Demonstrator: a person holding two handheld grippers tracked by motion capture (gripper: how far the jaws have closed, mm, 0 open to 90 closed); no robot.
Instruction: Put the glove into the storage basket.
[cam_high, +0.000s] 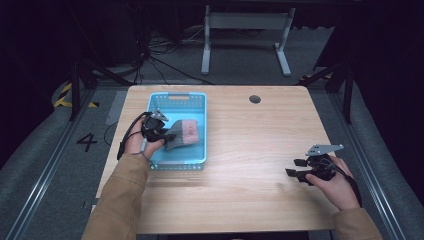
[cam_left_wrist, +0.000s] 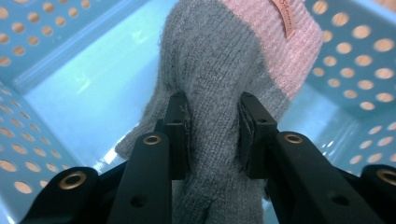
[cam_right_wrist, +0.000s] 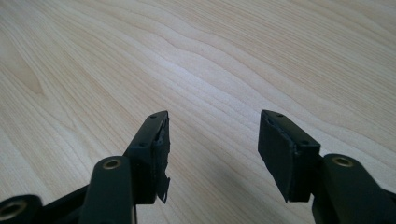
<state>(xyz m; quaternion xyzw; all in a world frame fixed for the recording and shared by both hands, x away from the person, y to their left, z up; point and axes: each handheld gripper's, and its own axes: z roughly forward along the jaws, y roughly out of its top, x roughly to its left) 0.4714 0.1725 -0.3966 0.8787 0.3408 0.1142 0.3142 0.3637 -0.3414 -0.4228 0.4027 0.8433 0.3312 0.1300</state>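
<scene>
While the left gripper (cam_left_wrist: 212, 135) sits over the blue perforated basket (cam_high: 200, 102), its jaws are closed on the grey part of a knitted glove (cam_left_wrist: 233, 70), grey in the body with a pink ribbed cuff that carries a small label. In the high view the glove (cam_high: 184, 132) lies inside the basket toward its near half, cuff pointing to the basket's right wall, with the left gripper (cam_high: 161, 131) at its left end. Whether the glove rests fully on the basket floor or is slightly raised cannot be told from these views. The grip takes a fold of knit between the pads rather than the whole width, so the hold is judged adequate but liable to slip if the fabric is pulled sideways. Good practice at this step appears to be a straight vertical movement, keeping the hanging cuff clear of the basket rim and avoiding a snag on the holes. The right gripper (cam_high: 304, 170) rests well apart over the bare wooden table (cam_high: 250, 150), jaws spread wide and holding nothing (cam_right_wrist: 212, 154); it is free to steady the basket if the basket shifts.
</scene>
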